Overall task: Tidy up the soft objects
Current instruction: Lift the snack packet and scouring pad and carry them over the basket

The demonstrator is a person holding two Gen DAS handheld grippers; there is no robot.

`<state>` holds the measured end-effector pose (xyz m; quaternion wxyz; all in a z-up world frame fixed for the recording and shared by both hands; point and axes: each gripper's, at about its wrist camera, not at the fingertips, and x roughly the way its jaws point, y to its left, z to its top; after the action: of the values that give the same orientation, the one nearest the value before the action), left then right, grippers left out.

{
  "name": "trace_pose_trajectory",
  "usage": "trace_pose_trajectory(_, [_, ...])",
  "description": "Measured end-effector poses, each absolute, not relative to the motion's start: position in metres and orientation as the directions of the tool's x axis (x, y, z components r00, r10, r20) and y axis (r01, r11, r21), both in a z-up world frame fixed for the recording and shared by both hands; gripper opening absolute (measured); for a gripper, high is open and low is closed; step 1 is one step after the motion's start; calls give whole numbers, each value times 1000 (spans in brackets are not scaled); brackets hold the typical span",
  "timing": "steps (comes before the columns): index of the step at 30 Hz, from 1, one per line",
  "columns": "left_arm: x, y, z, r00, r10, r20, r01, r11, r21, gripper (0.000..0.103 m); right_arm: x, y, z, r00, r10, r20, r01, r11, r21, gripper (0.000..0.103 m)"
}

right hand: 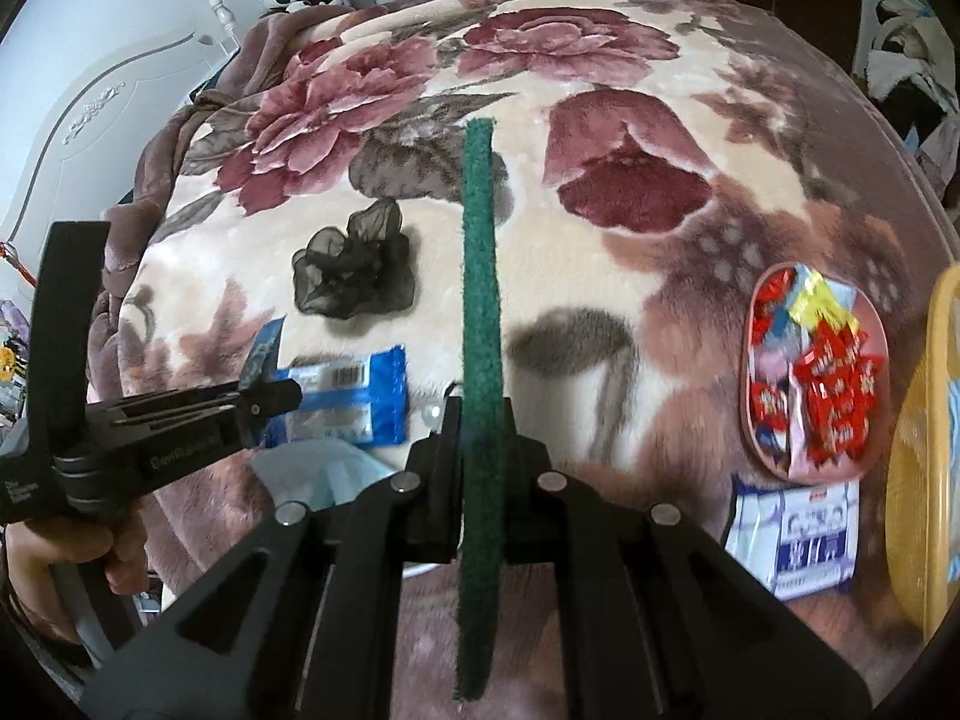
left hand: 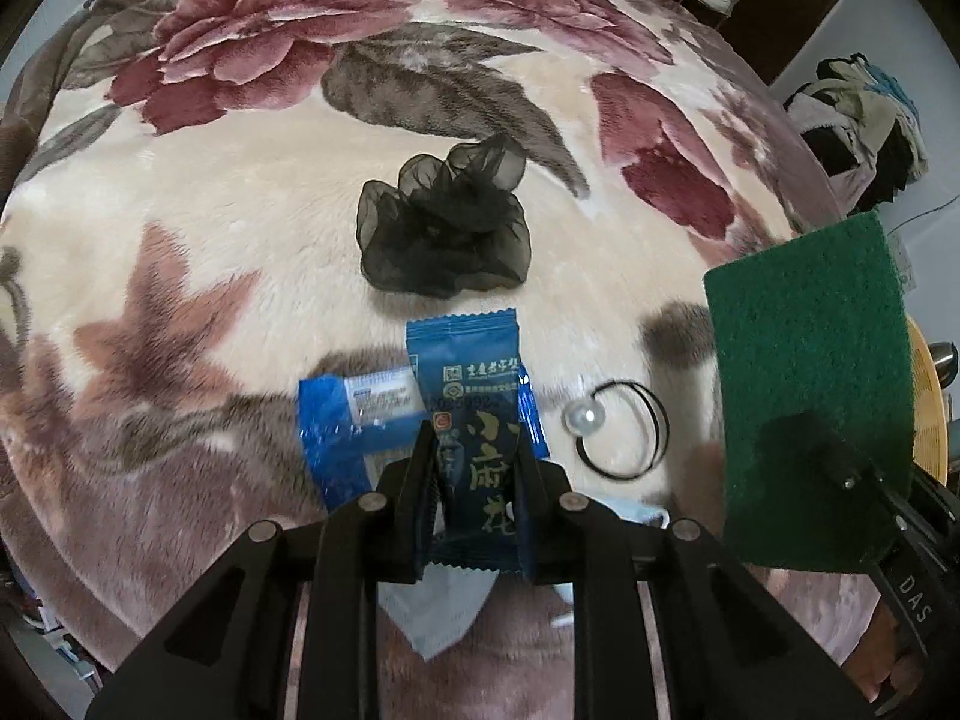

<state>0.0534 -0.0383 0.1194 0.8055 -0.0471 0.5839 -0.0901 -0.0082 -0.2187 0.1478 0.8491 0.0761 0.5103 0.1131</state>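
My left gripper (left hand: 477, 438) is shut on a dark blue snack packet (left hand: 471, 384) and holds it above the floral blanket (left hand: 240, 240). A second blue packet (left hand: 354, 420) lies on the blanket just left of it, and it also shows in the right wrist view, blue packet (right hand: 354, 396). My right gripper (right hand: 480, 414) is shut on a green scouring pad (right hand: 480, 312), seen edge-on; in the left wrist view the green pad (left hand: 810, 396) hangs at the right. A black sheer scrunchie (left hand: 444, 228) lies further back, and a black hair tie with a pearl (left hand: 618, 426) lies right of the packets.
A pale blue face mask (left hand: 444, 618) lies under my left gripper. A pink tray (right hand: 810, 372) with red and yellow sweets, a white-blue tissue pack (right hand: 792, 540) and a yellow basket (right hand: 924, 450) sit at the right. A hand (right hand: 60, 558) holds the left gripper's handle.
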Motion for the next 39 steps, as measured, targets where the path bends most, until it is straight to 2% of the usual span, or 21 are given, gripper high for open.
trace_pose_trajectory(39, [-29,-61,170,376,-183,-908,167,978,-128,21,-103,-239,193,536,254,-805,-71,964,257,8])
